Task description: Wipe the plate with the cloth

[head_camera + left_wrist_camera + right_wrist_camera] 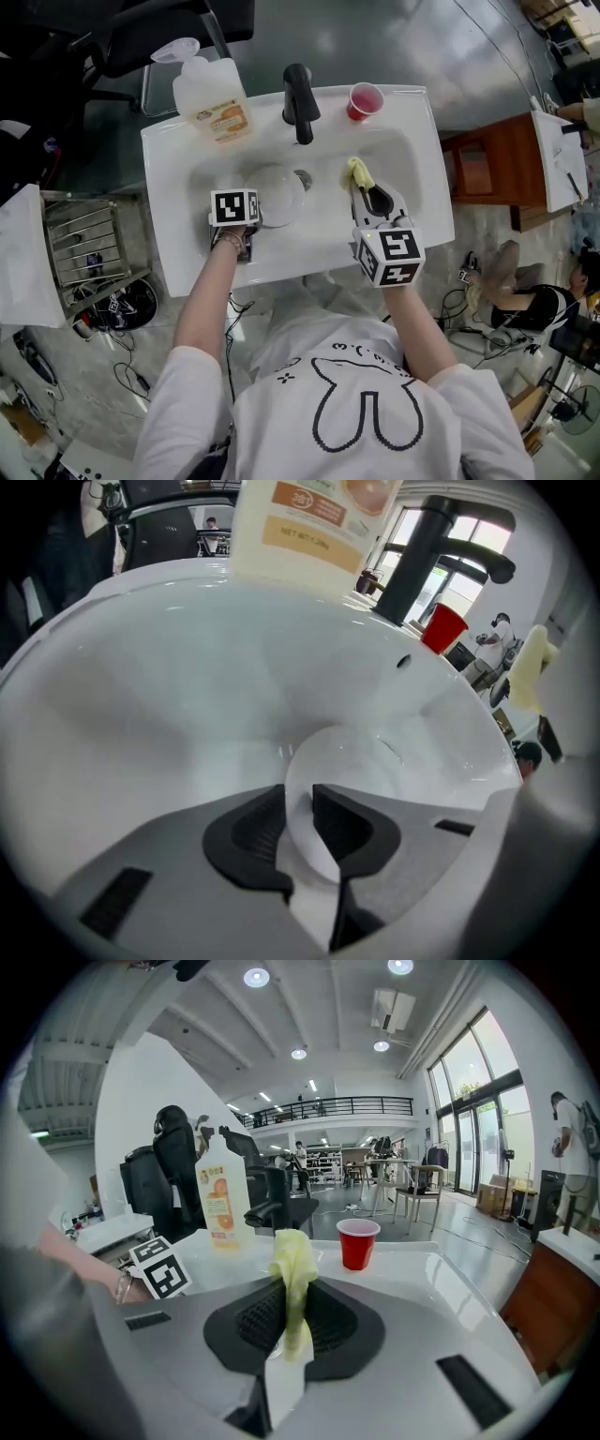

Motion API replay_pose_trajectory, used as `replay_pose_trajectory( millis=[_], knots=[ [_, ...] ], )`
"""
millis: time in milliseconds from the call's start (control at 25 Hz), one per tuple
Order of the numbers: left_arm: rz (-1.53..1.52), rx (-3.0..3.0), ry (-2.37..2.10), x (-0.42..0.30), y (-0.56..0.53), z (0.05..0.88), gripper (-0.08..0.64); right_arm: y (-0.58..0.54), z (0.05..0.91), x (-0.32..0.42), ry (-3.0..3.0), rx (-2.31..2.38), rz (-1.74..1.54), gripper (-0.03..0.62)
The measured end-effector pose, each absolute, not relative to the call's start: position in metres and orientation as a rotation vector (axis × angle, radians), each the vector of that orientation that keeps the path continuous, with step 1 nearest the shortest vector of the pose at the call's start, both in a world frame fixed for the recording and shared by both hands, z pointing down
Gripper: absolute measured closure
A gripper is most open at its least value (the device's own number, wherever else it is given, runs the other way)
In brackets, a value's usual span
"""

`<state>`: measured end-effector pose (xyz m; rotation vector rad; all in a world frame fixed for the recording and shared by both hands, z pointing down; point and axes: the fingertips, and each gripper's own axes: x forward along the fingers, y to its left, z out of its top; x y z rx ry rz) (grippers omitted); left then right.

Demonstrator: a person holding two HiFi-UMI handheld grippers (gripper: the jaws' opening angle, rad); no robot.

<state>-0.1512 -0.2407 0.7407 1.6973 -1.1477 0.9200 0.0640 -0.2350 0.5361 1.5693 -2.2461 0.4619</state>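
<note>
A white plate lies in the basin of the white sink, next to the drain. My left gripper points steeply down at the plate's near left edge. In the left gripper view the plate has its rim between the two dark pads of the left gripper; the jaws stand slightly apart, with no clear press on the rim. My right gripper hovers over the right side of the basin, shut on a yellow cloth. The cloth sticks up from the right gripper.
A black faucet stands at the back of the sink, with a red cup to its right and a white soap bottle with an orange label to its left. A wire rack stands left of the sink, a wooden cabinet right.
</note>
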Motion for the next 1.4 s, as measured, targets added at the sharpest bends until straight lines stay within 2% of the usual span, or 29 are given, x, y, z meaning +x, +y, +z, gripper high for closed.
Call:
replay_pose_trajectory(
  millis=[80, 160, 1080, 1400],
  knots=[
    [0.922, 1.697, -1.184, -0.154, -0.242, 0.737, 0.449, -0.235, 0.534, 0.063, -2.253, 1.563, 0.457, 0.542],
    [0.907, 1.707, -1.216, -0.157, -0.244, 0.728, 0.405, -0.236, 0.530, 0.063, -2.262, 1.561, 0.450, 0.541],
    [0.580, 1.971, -1.610, -0.183, -0.256, 0.561, 0.410, -0.257, 0.419, 0.069, -2.444, 1.551, 0.186, 0.541],
    [0.425, 2.109, -1.808, -0.174, -0.246, 0.495, 0.410, -0.248, 0.393, 0.077, -2.487, 1.528, -0.063, 0.541]
  ],
)
